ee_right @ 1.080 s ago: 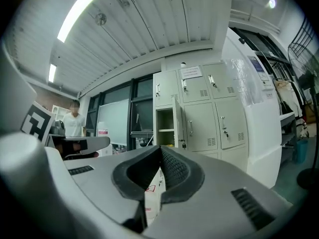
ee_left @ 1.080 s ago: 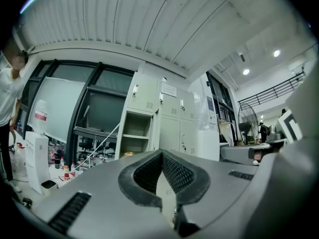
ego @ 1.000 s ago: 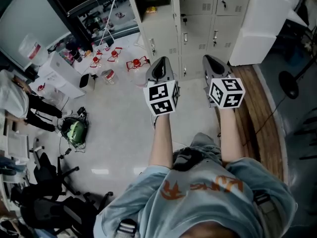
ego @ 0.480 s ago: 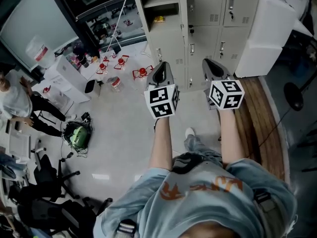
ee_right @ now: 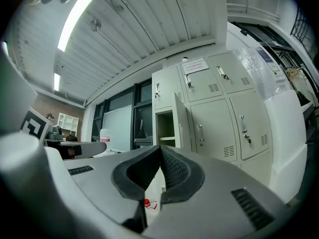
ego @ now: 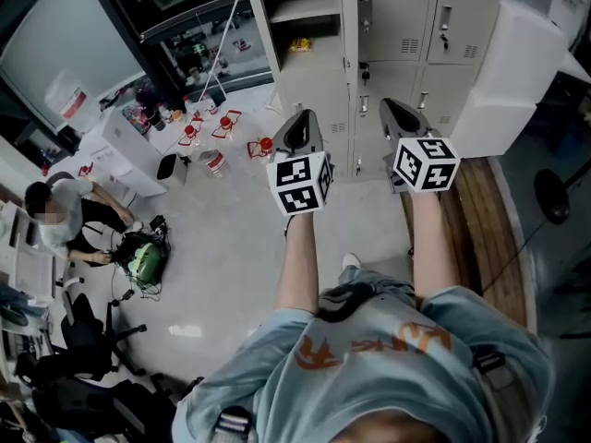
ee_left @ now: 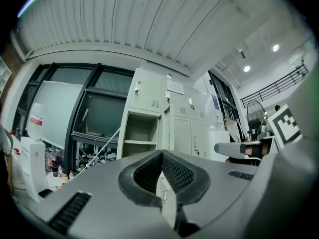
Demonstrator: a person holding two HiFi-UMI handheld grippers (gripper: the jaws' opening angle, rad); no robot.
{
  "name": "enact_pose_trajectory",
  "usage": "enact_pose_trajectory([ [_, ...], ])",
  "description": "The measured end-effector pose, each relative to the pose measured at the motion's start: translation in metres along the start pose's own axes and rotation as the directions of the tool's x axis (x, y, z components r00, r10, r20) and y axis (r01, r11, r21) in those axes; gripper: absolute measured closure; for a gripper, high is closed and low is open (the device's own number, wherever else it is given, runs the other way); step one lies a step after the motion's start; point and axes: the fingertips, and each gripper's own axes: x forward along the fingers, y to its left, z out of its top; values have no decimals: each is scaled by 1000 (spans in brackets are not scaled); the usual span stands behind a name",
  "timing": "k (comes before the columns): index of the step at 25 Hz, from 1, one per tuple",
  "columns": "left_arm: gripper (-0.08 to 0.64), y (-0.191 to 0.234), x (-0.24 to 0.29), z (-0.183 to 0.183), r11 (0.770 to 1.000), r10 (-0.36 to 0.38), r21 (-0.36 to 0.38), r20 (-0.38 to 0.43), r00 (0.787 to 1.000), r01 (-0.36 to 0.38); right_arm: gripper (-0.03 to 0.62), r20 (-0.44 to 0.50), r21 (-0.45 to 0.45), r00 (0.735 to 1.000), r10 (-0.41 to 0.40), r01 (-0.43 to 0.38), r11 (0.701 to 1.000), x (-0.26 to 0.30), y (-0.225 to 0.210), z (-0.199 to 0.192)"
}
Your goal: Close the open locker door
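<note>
Left gripper view, jaws: the left gripper (ee_left: 161, 152) had its ribbed pads pressed together, and nothing sat between them.
Right gripper view, jaws: same story on the right gripper (ee_right: 159, 149), with pads closed on each other and no load. Only a red-capped item (ee_right: 145, 202) on the floor peeked through the slot lower down.
Door: the locker door (ee_right: 182, 126) stood swung out ahead of both grippers, well apart from them and untouched. Its lower end was cut off behind the right jaws.
Compartment: the open compartment (ee_left: 142, 133) gaped just left of the door with one shelf showing. Its bottom was hidden behind the left jaws.
Head view: both grippers hung side by side, aimed at the lockers (ego: 416, 26), and the marker cubes covered much of each body. The door ran nearly edge-on there, so its face was hard to read.
Shelf: a small yellow thing (ego: 300, 42) lay inside, too small to identify.
Left edge: a seated person (ego: 69, 220) was partly cut off by desks.
</note>
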Motion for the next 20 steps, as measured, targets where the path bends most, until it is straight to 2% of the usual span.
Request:
enact_pose_trajectory([
  [8,543,16,73,1,1000,-12,9,-15,1000,12,594,6,8,1000,19,-19,1000,69,-40,10],
  [11,543,23,96,-2,1000,-14,17,-23,1000,14,545,9,22,999,39,-39,999,92,-50,8],
  [20,543,43,158,-10,1000,-1,15,-22,1000,2,502,1,-1,992,122,-122,992,151,-72,6],
])
